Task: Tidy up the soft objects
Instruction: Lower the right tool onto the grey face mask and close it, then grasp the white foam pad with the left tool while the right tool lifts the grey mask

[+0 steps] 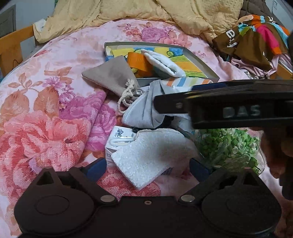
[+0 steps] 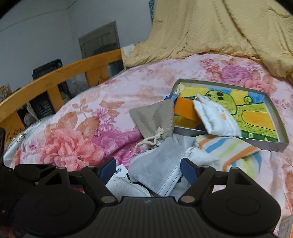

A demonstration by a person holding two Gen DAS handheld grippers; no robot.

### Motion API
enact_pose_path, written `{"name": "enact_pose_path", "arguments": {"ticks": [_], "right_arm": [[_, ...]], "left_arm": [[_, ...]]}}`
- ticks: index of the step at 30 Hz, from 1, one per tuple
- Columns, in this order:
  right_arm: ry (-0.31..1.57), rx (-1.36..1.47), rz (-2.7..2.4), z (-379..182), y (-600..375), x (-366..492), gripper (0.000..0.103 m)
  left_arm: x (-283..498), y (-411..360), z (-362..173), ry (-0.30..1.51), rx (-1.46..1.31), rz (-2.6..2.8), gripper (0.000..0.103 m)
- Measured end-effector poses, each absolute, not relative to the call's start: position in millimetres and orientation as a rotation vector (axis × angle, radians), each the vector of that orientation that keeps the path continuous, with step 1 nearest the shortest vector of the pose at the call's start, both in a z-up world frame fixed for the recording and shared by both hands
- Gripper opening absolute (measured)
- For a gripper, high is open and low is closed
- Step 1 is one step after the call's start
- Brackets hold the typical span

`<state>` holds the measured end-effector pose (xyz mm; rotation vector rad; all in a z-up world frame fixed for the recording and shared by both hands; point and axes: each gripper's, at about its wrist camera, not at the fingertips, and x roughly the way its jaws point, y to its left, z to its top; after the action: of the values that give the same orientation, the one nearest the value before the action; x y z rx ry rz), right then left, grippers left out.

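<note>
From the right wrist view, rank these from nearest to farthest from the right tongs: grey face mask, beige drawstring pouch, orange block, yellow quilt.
1. Grey face mask: between the right tongs' open fingers.
2. Beige drawstring pouch: just beyond the mask, slightly left.
3. Orange block: inside the tin tray, behind the pouch.
4. Yellow quilt: heaped at the bed's far end.

left wrist view: sits low behind its own fingers, tilted down steeply, close over the white towel piece (image 1: 146, 157) on the floral bedspread (image 1: 45, 119). faces up the bed toward the yellow quilt (image 1: 128, 12). the other gripper's body crosses the right side of the frame.

right wrist view: also close and tilted down, less steeply; takes in the wooden bed rail (image 2: 60, 73) and wall at left.

shared ground: grey tray (image 1: 201, 62) (image 2: 282, 144), tan drawstring pouch (image 1: 111, 75) (image 2: 155, 117), grey mask (image 1: 144, 108) (image 2: 157, 170), striped cloth (image 1: 183, 82) (image 2: 228, 148).
</note>
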<state>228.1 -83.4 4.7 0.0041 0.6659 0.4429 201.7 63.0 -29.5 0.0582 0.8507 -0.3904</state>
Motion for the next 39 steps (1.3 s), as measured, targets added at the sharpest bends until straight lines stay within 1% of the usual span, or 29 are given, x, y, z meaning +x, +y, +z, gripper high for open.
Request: {"name": "enact_pose_path", "arguments": {"ticks": [2,4,6,7,8,12,14,15,18,20,21,24,27,29,30,31,39], "right_arm": [[0.68,-0.014,0.437,0.7,-79.1,231.8,0.077],[0.697,-0.032,0.421,-3.7,-76.6,234.6,0.075],[0.707,-0.041,0.411,-6.8,-76.3,236.0,0.073],[0.709,-0.04,0.408,-7.6,-76.4,236.6,0.07],[0.712,-0.04,0.405,-8.3,-76.6,236.9,0.066],[0.715,-0.042,0.407,-8.8,-76.9,236.3,0.057],[0.716,-0.041,0.413,-8.5,-76.8,235.7,0.047],[0.717,-0.042,0.415,-8.1,-76.8,235.3,0.045],[0.707,-0.036,0.412,-6.5,-77.4,234.0,0.033],[0.705,-0.024,0.41,-5.5,-79.0,233.8,0.024],[0.708,-0.018,0.406,-5.2,-80.0,234.1,0.022],[0.708,0.002,0.393,-4.5,-85.2,234.3,0.015],[0.714,0.025,0.383,-3.4,-90.0,235.3,0.014],[0.714,0.026,0.382,-3.3,-91.2,235.1,0.014],[0.714,0.024,0.383,-3.4,-91.5,234.9,0.014],[0.715,0.025,0.383,-3.7,-91.8,234.8,0.014],[0.727,0.017,0.38,-5.4,-91.0,234.2,0.012]], "left_arm": [[203.3,63.0,-31.3,0.856,0.056,-0.392,0.09],[204.8,63.4,-33.5,0.865,0.055,-0.395,0.083],[206.0,63.9,-35.6,0.873,0.048,-0.399,0.079],[206.4,63.7,-36.4,0.878,0.045,-0.402,0.076],[207.1,63.7,-37.2,0.883,0.042,-0.405,0.076],[207.4,62.9,-37.9,0.88,0.034,-0.416,0.074],[206.9,63.6,-37.3,0.877,0.026,-0.421,0.072],[206.8,64.1,-36.9,0.878,0.021,-0.423,0.072],[206.7,65.2,-35.9,0.881,0.008,-0.428,0.071],[205.7,66.1,-34.8,0.876,0.004,-0.432,0.071],[204.9,65.9,-34.0,0.871,0.003,-0.434,0.071],[203.9,66.0,-32.4,0.87,-0.001,-0.455,0.037],[203.8,66.0,-33.1,0.875,-0.003,-0.456,0.038],[205.2,69.1,-33.2,0.886,-0.041,-0.457,0.045],[206.7,72.7,-32.8,0.897,-0.084,-0.456,0.052],[207.9,76.4,-32.5,0.905,-0.127,-0.457,0.053],[214.7,95.3,-34.6,0.927,-0.349,-0.452,0.052]]}}
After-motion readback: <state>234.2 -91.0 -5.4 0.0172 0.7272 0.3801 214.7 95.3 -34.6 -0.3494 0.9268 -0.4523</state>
